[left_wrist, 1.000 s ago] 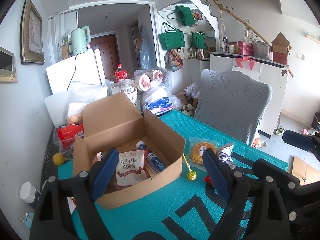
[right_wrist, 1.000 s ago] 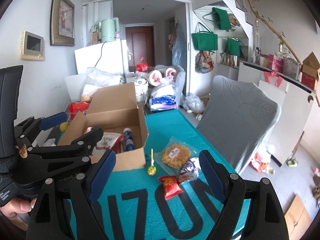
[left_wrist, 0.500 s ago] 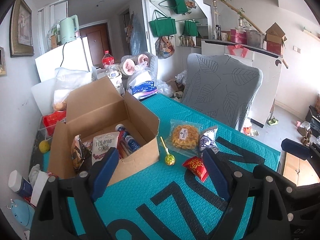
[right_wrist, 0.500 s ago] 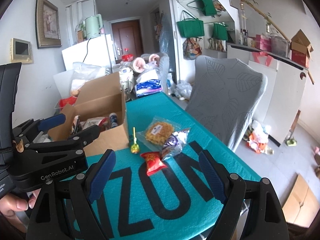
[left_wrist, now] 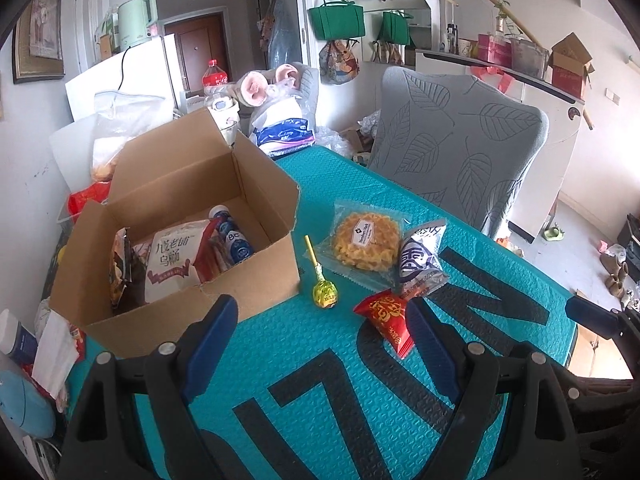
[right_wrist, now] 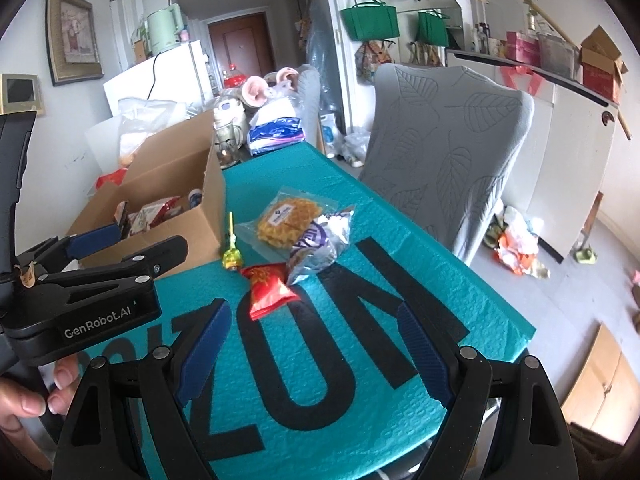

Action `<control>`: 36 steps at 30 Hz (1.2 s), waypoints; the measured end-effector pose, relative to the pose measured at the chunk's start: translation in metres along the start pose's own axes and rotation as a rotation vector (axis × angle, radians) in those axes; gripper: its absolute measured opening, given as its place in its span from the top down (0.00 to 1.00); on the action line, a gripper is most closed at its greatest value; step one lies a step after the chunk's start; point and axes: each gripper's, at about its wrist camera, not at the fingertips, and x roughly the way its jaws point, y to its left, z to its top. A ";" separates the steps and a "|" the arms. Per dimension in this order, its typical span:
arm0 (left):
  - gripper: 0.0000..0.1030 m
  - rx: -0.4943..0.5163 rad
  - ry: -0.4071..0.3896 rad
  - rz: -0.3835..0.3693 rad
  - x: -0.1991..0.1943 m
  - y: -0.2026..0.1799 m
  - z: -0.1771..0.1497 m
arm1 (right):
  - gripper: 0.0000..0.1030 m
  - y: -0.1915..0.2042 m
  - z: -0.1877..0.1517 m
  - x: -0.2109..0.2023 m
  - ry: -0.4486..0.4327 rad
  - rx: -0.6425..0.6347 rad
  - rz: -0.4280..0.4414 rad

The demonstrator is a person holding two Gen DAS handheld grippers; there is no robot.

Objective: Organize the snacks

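Observation:
An open cardboard box [left_wrist: 264, 280] [right_wrist: 192, 236] holds several snack packets and a small bottle [left_wrist: 234, 240]. Right of it on the teal table cover [left_wrist: 320, 368] lie a green lollipop [left_wrist: 325, 294] [right_wrist: 232, 258], a clear bag of yellow crackers [left_wrist: 366, 242] [right_wrist: 288, 218], a silver-purple packet [left_wrist: 420, 260] [right_wrist: 316, 246] and a red packet [left_wrist: 388, 322] [right_wrist: 266, 286]. My left gripper [left_wrist: 320, 340] hangs open over the cover, just short of the lollipop and red packet. My right gripper [right_wrist: 312, 344] is open and empty above the black lettering, with the red packet ahead.
A grey leaf-patterned chair [left_wrist: 456, 160] stands at the table's far right side. Bags, a bottle and clutter sit behind the box [left_wrist: 280, 128]. The table's right edge [right_wrist: 480, 280] drops to the floor. A hand [right_wrist: 24, 400] holds the left gripper's handle, at left in the right wrist view.
Both grippers have sunk and tipped downward toward the table, so the box and loose snacks now sit closer and higher in view. Both stayed open throughout.

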 end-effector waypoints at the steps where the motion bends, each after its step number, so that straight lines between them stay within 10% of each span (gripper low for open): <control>1: 0.16 -0.008 0.007 0.001 0.004 0.002 0.000 | 0.17 -0.002 0.000 0.003 0.005 0.002 0.002; 36: 0.16 0.021 0.249 -0.103 0.104 -0.033 -0.005 | 0.17 -0.048 -0.008 0.080 0.159 0.082 0.005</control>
